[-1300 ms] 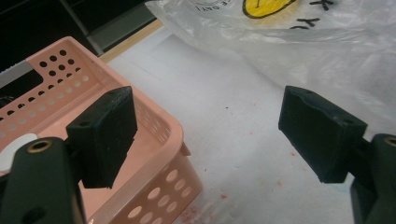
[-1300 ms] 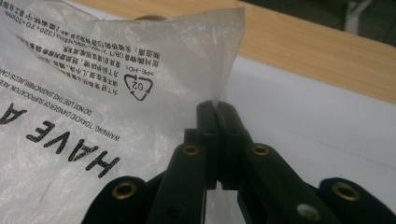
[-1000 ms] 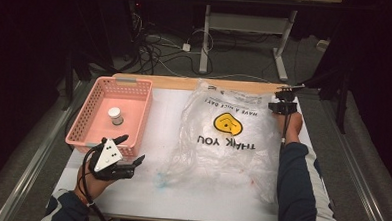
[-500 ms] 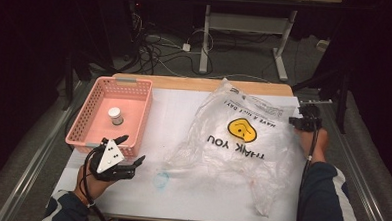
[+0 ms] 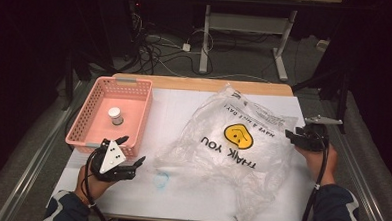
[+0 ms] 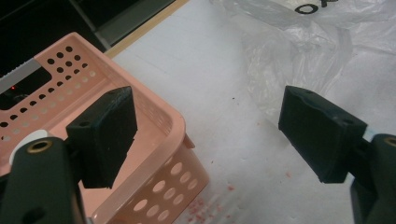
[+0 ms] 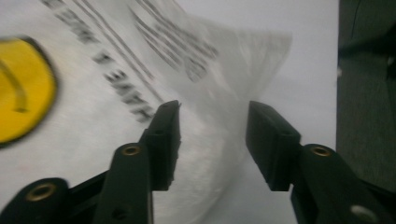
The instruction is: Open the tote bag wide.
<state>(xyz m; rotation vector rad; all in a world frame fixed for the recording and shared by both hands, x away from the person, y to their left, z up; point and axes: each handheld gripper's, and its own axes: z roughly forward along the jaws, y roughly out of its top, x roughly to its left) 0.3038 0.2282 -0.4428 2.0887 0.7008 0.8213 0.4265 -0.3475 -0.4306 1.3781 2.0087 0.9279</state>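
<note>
A clear plastic bag (image 5: 237,142) with a yellow smiley face and "THANK YOU" print lies spread on the white table top (image 5: 179,115). My right gripper (image 5: 289,136) is at the bag's right edge, pointing left. Its jaws have just been opening. In the right gripper view the right gripper (image 7: 212,114) stands open over the bag (image 7: 93,93), and its pads press on nothing. My left gripper (image 5: 132,149) rests wide open at the near corner of a pink basket (image 5: 134,95). In the left gripper view the left gripper (image 6: 210,109) frames the basket corner (image 6: 173,126) and the bag's edge (image 6: 303,46).
A small white jar (image 5: 115,115) stands inside the pink basket. A small pale blue thing (image 5: 162,179) lies on the table near my left gripper. Dark floor with cables (image 5: 161,49) and a desk frame (image 5: 247,27) lies beyond the far table edge.
My right gripper has moved right and toward the person, from the bag's far right corner to its right edge. The bag's right side has shifted right with it. The left gripper has stayed still.
</note>
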